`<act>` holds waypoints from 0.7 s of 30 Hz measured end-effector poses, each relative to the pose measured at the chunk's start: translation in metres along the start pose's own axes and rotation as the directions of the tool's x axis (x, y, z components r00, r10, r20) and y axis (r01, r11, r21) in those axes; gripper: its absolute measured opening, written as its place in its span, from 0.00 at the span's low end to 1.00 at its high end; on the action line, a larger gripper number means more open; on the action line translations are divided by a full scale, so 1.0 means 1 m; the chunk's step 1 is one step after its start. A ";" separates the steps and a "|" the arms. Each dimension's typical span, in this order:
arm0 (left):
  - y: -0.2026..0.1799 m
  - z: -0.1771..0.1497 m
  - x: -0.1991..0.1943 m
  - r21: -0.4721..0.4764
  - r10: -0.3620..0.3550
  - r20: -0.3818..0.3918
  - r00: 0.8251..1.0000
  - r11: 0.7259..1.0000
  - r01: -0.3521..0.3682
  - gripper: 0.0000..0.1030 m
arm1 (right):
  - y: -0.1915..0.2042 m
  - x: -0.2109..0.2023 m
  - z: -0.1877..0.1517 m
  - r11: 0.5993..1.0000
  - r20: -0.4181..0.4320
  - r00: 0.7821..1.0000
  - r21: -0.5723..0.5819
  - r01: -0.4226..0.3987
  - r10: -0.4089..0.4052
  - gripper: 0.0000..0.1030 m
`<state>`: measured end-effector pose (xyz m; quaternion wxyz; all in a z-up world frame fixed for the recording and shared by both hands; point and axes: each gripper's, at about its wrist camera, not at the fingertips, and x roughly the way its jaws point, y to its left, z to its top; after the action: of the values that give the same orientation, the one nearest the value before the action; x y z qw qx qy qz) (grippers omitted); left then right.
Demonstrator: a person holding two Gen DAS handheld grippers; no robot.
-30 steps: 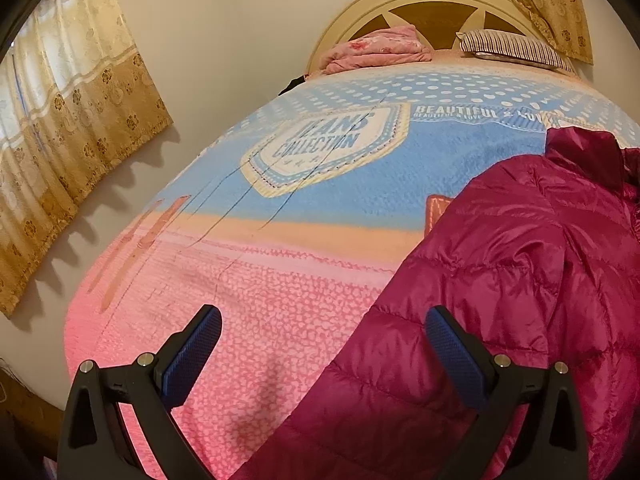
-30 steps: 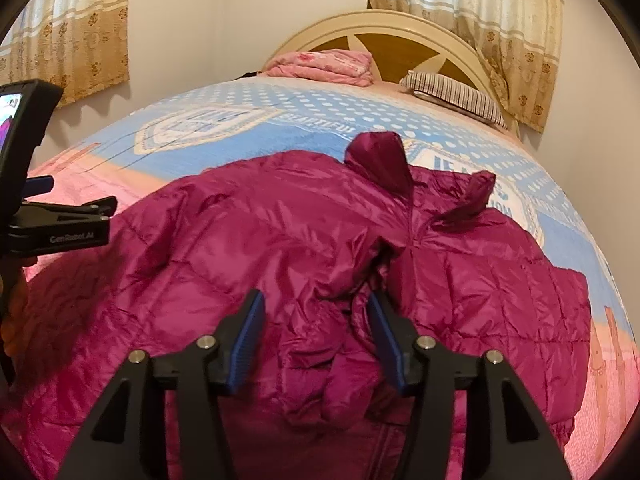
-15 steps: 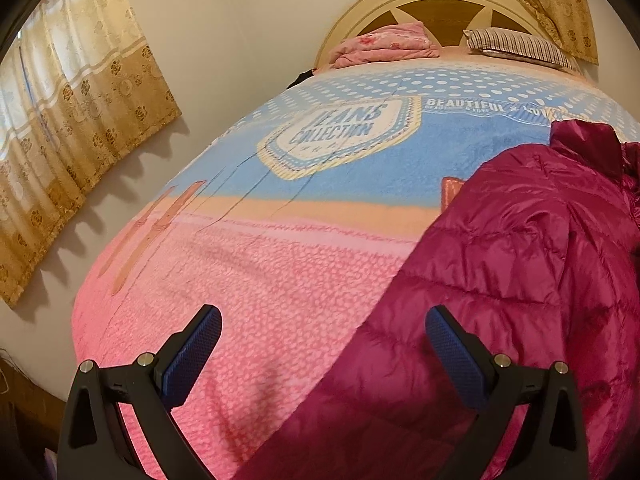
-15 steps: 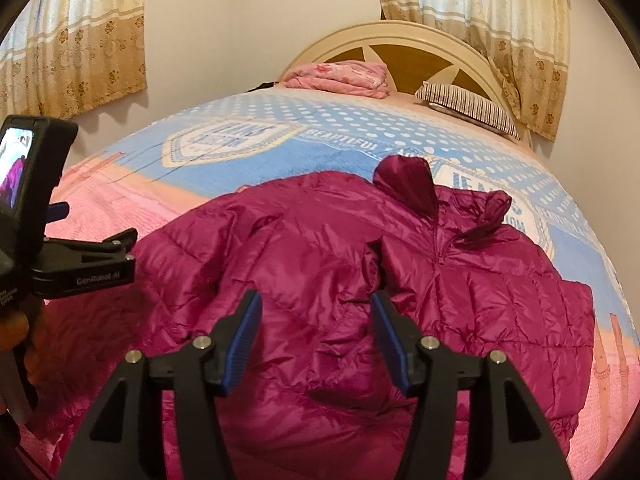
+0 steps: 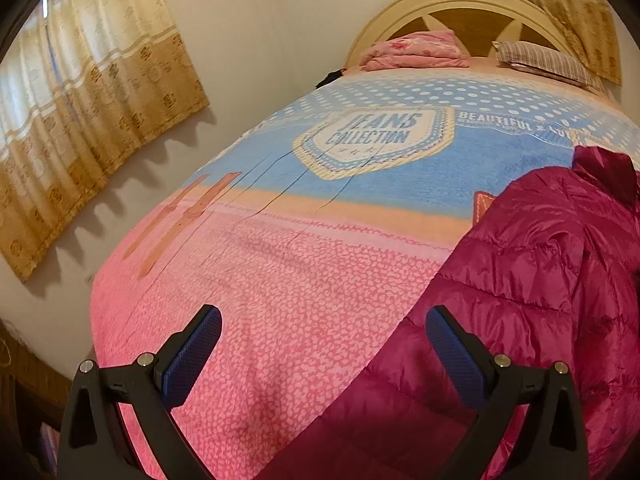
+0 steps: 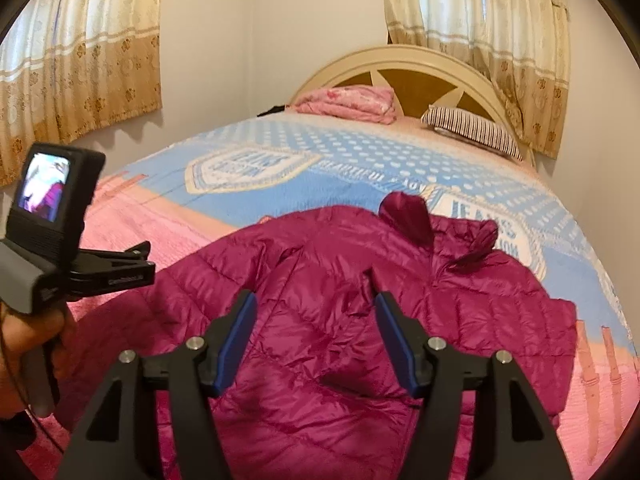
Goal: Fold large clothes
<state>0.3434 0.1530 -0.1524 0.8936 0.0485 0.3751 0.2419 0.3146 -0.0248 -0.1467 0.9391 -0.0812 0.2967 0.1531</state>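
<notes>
A magenta quilted puffer jacket (image 6: pixel 360 320) lies spread on the bed, collar toward the headboard; it also fills the right side of the left wrist view (image 5: pixel 532 300). My right gripper (image 6: pixel 314 332) is open and empty, raised above the jacket's middle. My left gripper (image 5: pixel 322 348) is open and empty above the pink bedspread beside the jacket's left edge. In the right wrist view the left gripper body (image 6: pixel 52 248) shows at the left, held in a hand.
The bed carries a pink and blue bedspread (image 5: pixel 320 168). A folded pink blanket (image 6: pixel 352 102) and a striped pillow (image 6: pixel 472 130) lie by the cream headboard (image 6: pixel 424 68). Curtains (image 5: pixel 80 112) hang on the left wall, with a gap beside the bed.
Both grippers have drawn back and up from the jacket, so more of the bed and jacket shows. The right gripper has opened wider. The jacket lies flatter.
</notes>
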 end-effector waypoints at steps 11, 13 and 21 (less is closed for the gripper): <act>-0.040 0.016 -0.052 -0.010 0.014 0.083 0.996 1.000 -0.014 0.99 | -0.075 -0.021 -0.009 0.983 0.012 0.988 0.098 0.155 -0.157 0.63; -0.058 0.021 -0.061 -0.011 0.015 0.096 0.995 1.000 -0.014 0.99 | -0.097 -0.018 -0.014 0.970 -0.001 0.978 0.133 0.205 -0.206 0.63; -0.145 0.028 -0.087 0.071 -0.068 0.128 0.989 0.996 0.060 0.99 | -0.181 -0.016 -0.042 0.912 -0.072 0.939 0.226 0.343 -0.335 0.63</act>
<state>0.3680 -0.0127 -0.1147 0.9213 0.0820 0.3253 0.1966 0.3407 -0.2085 -0.1601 0.9495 -0.0220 0.3092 -0.0495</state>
